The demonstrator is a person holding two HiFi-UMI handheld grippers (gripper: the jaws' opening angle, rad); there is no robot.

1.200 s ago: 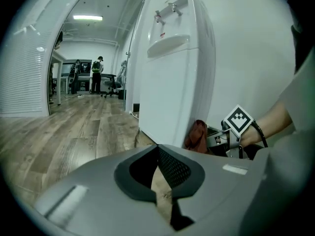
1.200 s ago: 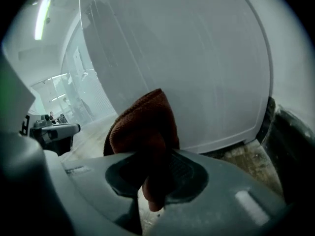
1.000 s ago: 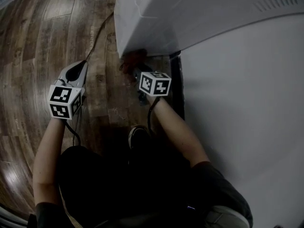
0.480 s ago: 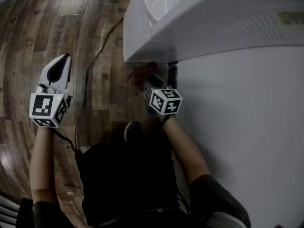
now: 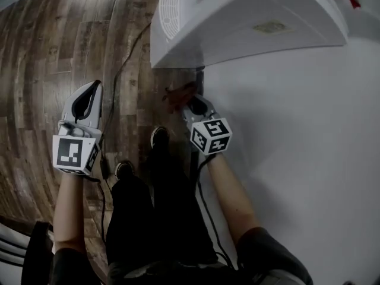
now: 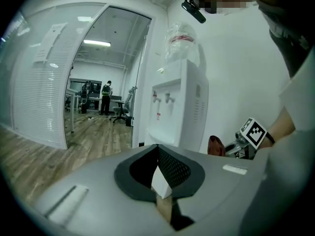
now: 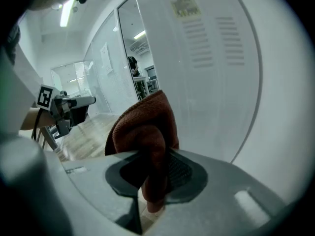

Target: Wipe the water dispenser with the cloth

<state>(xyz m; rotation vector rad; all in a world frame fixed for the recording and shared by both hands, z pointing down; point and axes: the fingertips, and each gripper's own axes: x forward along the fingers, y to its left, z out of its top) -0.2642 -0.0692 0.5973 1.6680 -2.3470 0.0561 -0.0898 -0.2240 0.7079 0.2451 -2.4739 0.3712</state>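
Right gripper view shows the right hand-held gripper [image 7: 153,167] clamping the cloth [image 7: 145,127], seemingly poised to press onto the water dispenser [image 7: 211,68] side; the left hand-held gripper [image 6: 160,178] sits closed, empty.

Head view looks steeply down at floor [image 5: 59,52]; left gripper view sees water dispenser [image 6: 179,107] from farther off, right gripper view close up.

Two grippers: the left gripper [image 5: 94,88] and the right gripper [image 5: 191,103]. Two marker cubes, one on each: the left cube [image 5: 74,153] and the right cube [image 5: 211,136]. One cloth [image 7: 145,127]. One water dispenser [image 6: 179,107], with two taps on its front, the left tap [image 6: 156,97] and the right tap [image 6: 169,98], and one bottle [image 6: 181,41] on top. Two shoes, one shoe [image 5: 158,136] ahead of the other shoe [image 5: 123,170]. Far off, two people, one person [image 6: 107,95] beside another person [image 6: 87,95], and one chair [image 6: 120,113].
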